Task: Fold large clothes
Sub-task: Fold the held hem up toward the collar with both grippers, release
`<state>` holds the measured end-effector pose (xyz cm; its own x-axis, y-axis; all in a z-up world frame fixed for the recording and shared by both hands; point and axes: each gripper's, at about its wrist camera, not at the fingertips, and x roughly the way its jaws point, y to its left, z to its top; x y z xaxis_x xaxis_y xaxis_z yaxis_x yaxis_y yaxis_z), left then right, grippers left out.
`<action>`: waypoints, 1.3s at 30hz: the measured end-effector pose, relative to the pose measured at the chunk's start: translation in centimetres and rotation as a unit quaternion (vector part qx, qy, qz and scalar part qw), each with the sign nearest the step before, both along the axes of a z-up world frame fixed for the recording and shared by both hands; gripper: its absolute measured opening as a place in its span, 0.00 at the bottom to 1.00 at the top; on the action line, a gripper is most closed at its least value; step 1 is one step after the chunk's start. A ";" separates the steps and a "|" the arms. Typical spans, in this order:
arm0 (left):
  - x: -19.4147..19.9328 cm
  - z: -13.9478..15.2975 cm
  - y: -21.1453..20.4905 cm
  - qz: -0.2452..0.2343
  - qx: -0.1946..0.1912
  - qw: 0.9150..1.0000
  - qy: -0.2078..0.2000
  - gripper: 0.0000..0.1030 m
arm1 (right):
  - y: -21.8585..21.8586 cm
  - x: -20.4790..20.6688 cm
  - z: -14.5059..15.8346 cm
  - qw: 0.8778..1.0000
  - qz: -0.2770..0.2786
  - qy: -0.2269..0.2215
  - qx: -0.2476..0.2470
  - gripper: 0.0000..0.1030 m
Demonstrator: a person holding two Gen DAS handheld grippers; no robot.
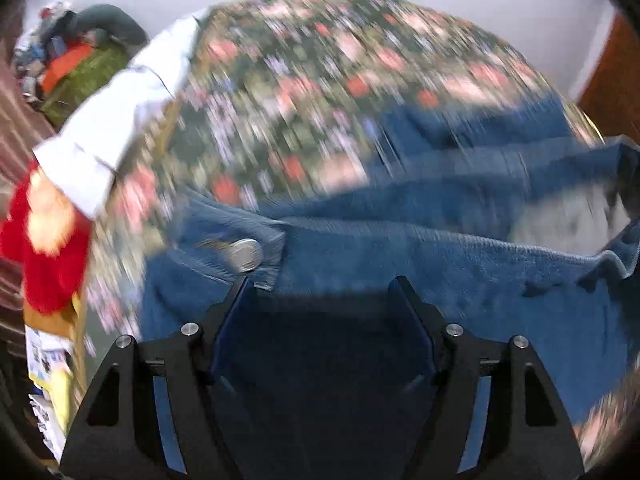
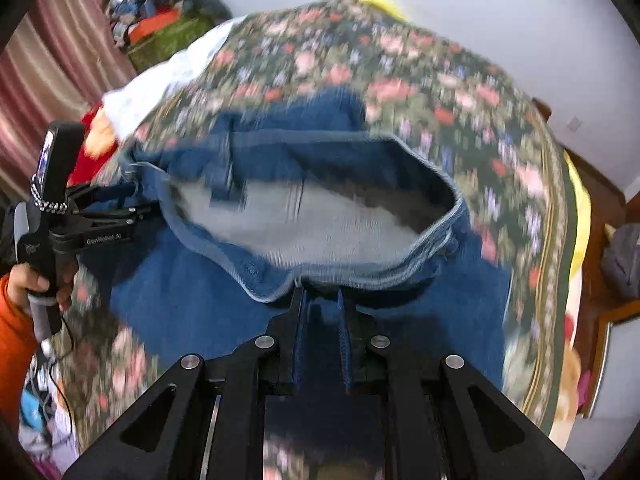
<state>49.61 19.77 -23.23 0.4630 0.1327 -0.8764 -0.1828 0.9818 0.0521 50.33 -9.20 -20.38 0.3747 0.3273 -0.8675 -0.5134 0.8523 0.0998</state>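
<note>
Jeans (image 2: 192, 304) waistband-up (legs hidden)

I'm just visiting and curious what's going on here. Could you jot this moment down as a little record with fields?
Garment: blue jeans, waistband gaping open, pale lining showing
Surface: floral bedspread
Right gripper: fingers shut on the near edge of the jeans' waistband
Left gripper: fingers open above the denim, gripping nothing
Button: metal jeans button just beyond the left gripper
Person: hand holding the left gripper's handle
Background: heap of clothes by the wall
</note>
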 end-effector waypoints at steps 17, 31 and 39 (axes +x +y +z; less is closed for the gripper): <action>-3.4 3.2 -1.3 -0.079 -0.041 0.995 -0.034 0.69 | 3.2 -3.2 1.8 0.999 0.045 -0.015 0.017 0.10; 0.5 -1.8 3.1 0.070 0.014 0.997 0.012 0.69 | 2.6 -3.8 -2.4 0.996 0.023 0.003 -0.083 0.10; -3.5 1.5 0.1 0.010 -0.066 0.998 -0.020 0.69 | 4.2 -4.2 -2.2 0.996 0.054 0.031 -0.059 0.10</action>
